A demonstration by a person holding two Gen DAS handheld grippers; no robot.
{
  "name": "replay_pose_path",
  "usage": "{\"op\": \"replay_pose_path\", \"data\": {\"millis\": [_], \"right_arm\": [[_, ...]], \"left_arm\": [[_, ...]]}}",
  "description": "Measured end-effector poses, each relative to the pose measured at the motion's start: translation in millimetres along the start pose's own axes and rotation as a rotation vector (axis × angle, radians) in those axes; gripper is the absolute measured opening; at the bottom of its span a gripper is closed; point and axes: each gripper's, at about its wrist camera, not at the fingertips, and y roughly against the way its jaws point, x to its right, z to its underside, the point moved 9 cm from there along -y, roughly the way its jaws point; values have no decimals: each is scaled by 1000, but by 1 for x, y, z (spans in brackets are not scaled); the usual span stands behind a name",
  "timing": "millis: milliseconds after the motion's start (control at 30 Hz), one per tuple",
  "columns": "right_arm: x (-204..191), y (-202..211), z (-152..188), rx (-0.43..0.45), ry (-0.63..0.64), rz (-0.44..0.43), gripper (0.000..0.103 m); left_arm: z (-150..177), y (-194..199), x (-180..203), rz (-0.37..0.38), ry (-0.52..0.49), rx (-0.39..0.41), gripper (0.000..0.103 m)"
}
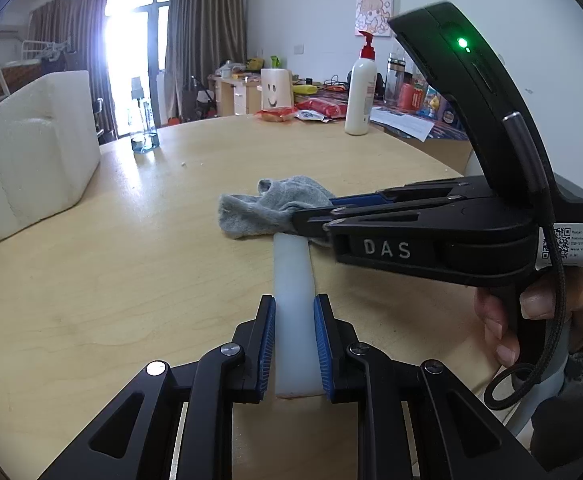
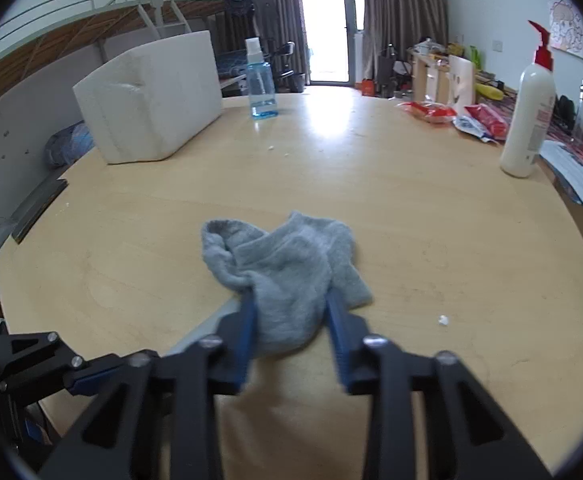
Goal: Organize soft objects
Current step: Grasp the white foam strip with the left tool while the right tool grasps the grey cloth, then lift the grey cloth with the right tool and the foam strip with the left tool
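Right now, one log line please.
left gripper: shut on white bar | right gripper: shut on grey sock | table

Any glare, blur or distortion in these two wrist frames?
Left wrist view: the window is blown out, with a bluish flare; the table edge bows from the fisheye; the grey sock is sharp. Right wrist view: the balcony door glares off the tabletop; the right gripper is motion-blurred on the sock.
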Motion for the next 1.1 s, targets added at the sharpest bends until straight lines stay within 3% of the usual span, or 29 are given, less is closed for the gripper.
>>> {"op": "replay_pose_path", "data": {"millis": [33,133,1100], "right_arm": [[2,0,0,-1,-8,6,25],[8,5,2,3,-37,-3,22],[14,40,4,88,-78,10,22]], "left_arm": [[0,0,-1,3,4,-1,21],[0,2,-3,4,12,2,21],[-8,20,-15,-34,47,54,17]]}}
